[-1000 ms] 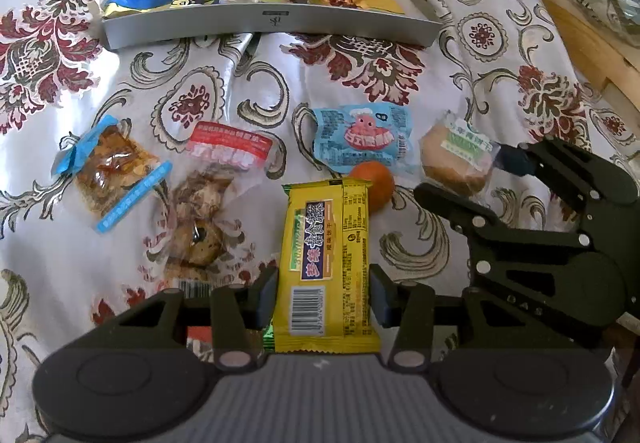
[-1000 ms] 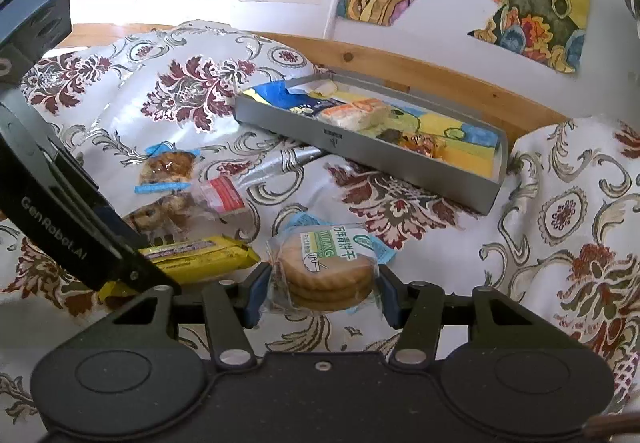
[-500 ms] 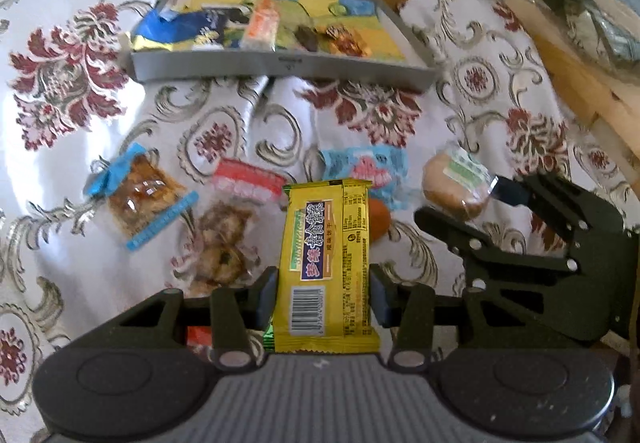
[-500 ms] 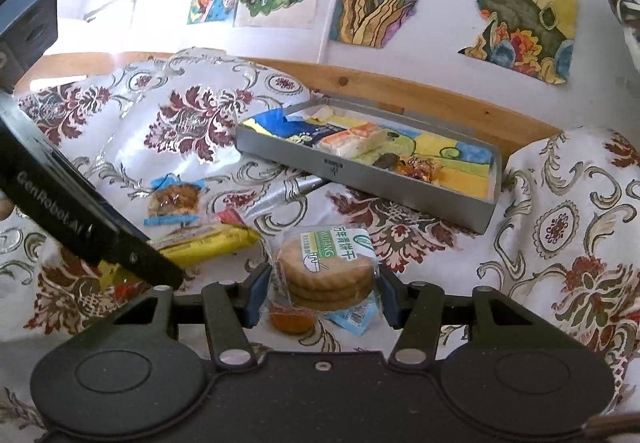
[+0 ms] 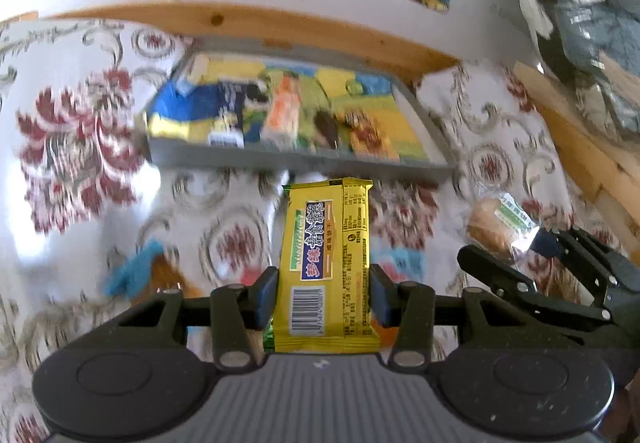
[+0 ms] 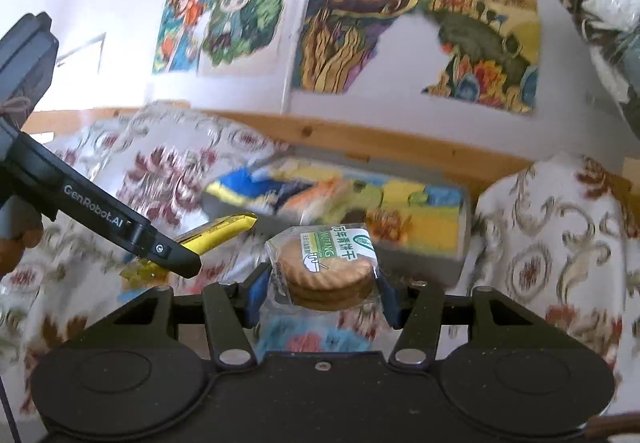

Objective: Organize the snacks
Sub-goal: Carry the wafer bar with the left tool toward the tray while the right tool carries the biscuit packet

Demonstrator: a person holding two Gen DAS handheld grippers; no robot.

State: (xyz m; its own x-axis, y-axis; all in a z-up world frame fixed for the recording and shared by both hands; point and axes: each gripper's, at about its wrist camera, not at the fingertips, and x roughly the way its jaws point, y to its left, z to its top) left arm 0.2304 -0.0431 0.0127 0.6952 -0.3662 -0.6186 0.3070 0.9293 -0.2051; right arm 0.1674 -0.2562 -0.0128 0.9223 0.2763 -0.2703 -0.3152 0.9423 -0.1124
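Observation:
My left gripper [image 5: 323, 297] is shut on a yellow biscuit packet [image 5: 326, 259], held upright above the flowered bedspread. My right gripper [image 6: 318, 293] is shut on a clear pack of round biscuits [image 6: 324, 269] with a green and white label. Each gripper shows in the other's view: the right gripper [image 5: 532, 267] with its round biscuits [image 5: 496, 223] at the right, the left gripper [image 6: 168, 263] with the yellow packet [image 6: 218, 235] at the left. Ahead lies the grey tray [image 5: 296, 159], also the grey tray [image 6: 456, 255], holding several snacks, blurred.
Loose snacks remain on the bedspread: a blue-edged packet [image 5: 136, 275] at the left and a light blue packet [image 6: 316, 339] under the right gripper. A wooden bed rail [image 5: 280, 23] and a wall with paintings stand behind the tray. A hand [image 6: 16, 243] shows at far left.
Both grippers have risen and tilted up with their packets, toward the tray. The wall and paintings now fill the upper part of both views; the bedspread snacks have dropped low.

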